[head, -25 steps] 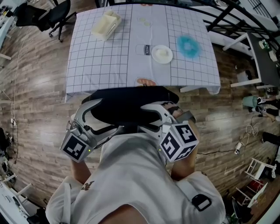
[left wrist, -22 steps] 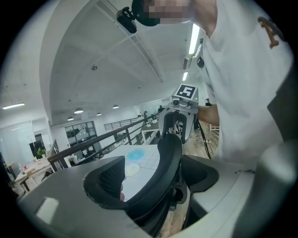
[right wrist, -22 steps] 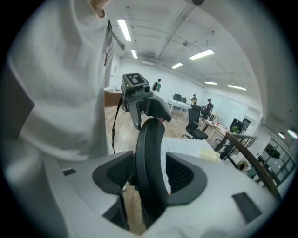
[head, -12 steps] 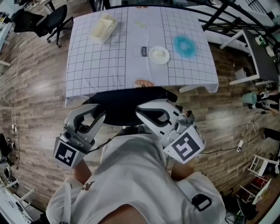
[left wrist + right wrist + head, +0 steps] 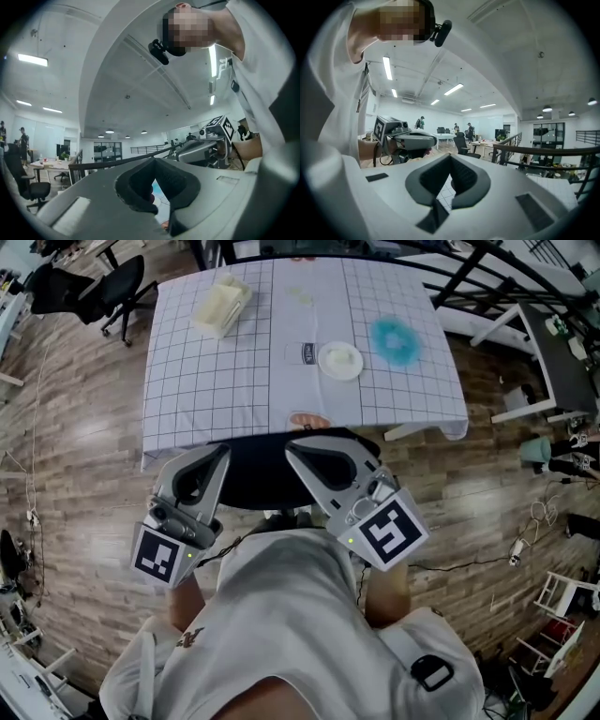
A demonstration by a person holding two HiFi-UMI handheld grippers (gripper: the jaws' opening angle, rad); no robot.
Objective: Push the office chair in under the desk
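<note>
Overhead plate, seen from my head. The desk [image 5: 234, 390], under a gridded cloth, fills the upper middle. The office chair [image 5: 258, 479] shows as a black mass at the middle of the desk's near edge. Its far part is hidden beneath the cloth hem and its near part stands clear toward me.

My left gripper [image 5: 218, 456] and right gripper [image 5: 298, 451] hang above the chair's near part, one on each side, pointing toward the desk. Both pairs of jaws have just been closing. In each gripper view the pads are pressed together with nothing between them, and only cloth and room show beyond. Neither tong appears to touch the chair, though the overhead angle makes that hard to tell.

A plate [image 5: 340, 360] sits toward the right of the desk's middle, and a cream box [image 5: 222, 303] sits near its far left corner. Neither plays any part in the task.

Step in hand, by my reading: the push is largely done and I am drawn off the chair. I cannot tell how deep the seat sits under the cloth. If it wants more, the next move calls for setting the shut tips against the chair's near part and pressing it evenly toward the desk, so that it runs in straight.
</note>
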